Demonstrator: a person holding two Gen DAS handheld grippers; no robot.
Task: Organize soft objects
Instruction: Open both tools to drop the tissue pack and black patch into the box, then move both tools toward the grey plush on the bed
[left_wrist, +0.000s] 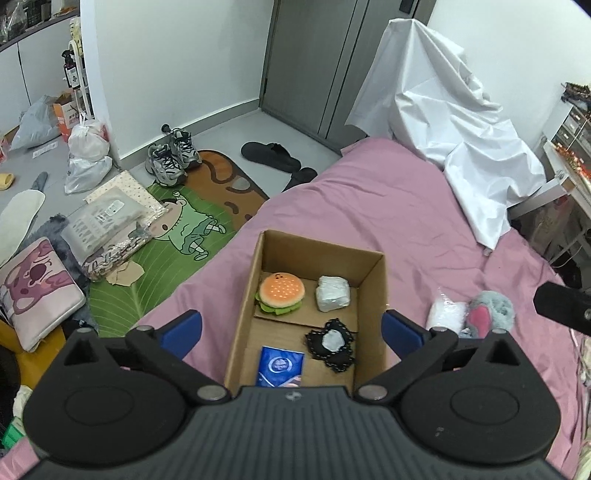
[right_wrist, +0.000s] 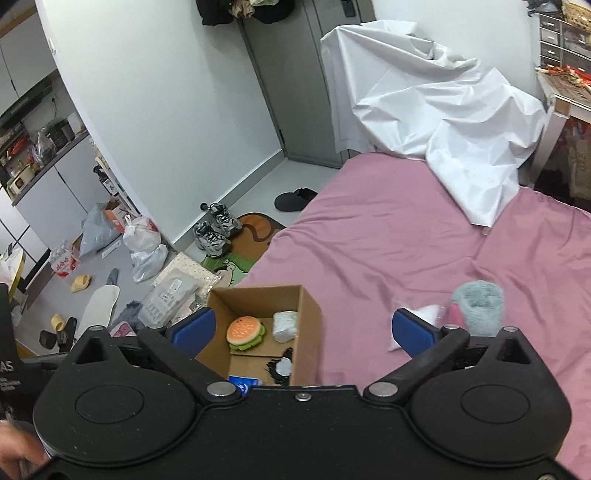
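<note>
- Reaching next for the grey plush toy (right_wrist: 478, 308) and the white bag (left_wrist: 445, 313), which lie touching on the pink bedspread (left_wrist: 369, 206), we judge the right gripper (right_wrist: 303, 330) nearer them.
- Our left gripper (left_wrist: 291, 330) and the right both stand wide apart, empty.
- The cardboard box (left_wrist: 373, 280) already holds the burger plush (left_wrist: 281, 292), a white packet (left_wrist: 332, 293), a black pouch (left_wrist: 332, 345) and a blue pack (left_wrist: 280, 369).
- Its near wall stands between toy and free space, so we lift over it.

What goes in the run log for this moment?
left gripper: open, empty | right gripper: open, empty | cardboard box: burger plush and three more | grey plush: outside, on bed
</note>
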